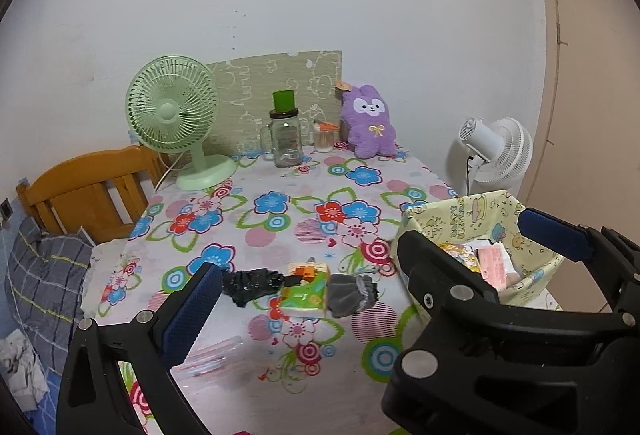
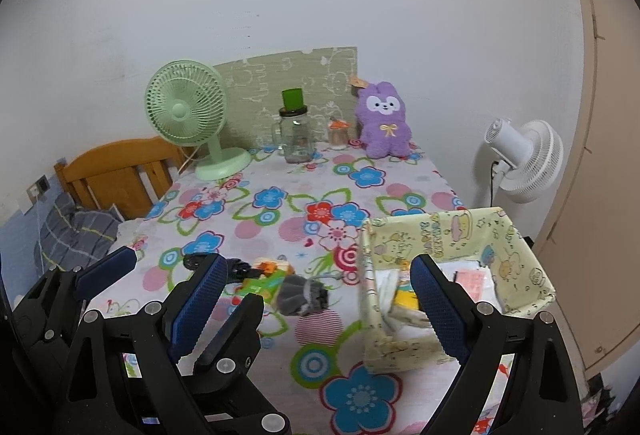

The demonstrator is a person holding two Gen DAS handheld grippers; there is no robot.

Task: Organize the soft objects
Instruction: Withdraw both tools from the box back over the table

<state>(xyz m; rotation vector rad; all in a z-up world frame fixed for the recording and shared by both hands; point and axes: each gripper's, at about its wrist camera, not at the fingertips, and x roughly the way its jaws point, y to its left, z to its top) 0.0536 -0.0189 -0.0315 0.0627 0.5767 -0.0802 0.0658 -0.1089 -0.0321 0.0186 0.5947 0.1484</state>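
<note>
Both your claws, left [image 1: 368, 263] and right [image 2: 316, 295], gape apart, empty. On the desk [image 1: 280, 235]: one black glove [image 1: 250, 285], one grey glove [image 1: 352, 295], one tissue pack [image 1: 306, 291] between. Basket [image 2: 516, 235] at 3 o'clock, contents unclear

Gloves [image 1: 352, 293] left of basket [image 1: 536, 275]

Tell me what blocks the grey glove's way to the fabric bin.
Nothing visible does. The grey glove lies on the tablecloth just left of the bin, with only bare cloth between them. The tissue pack sits on its far side.
</note>
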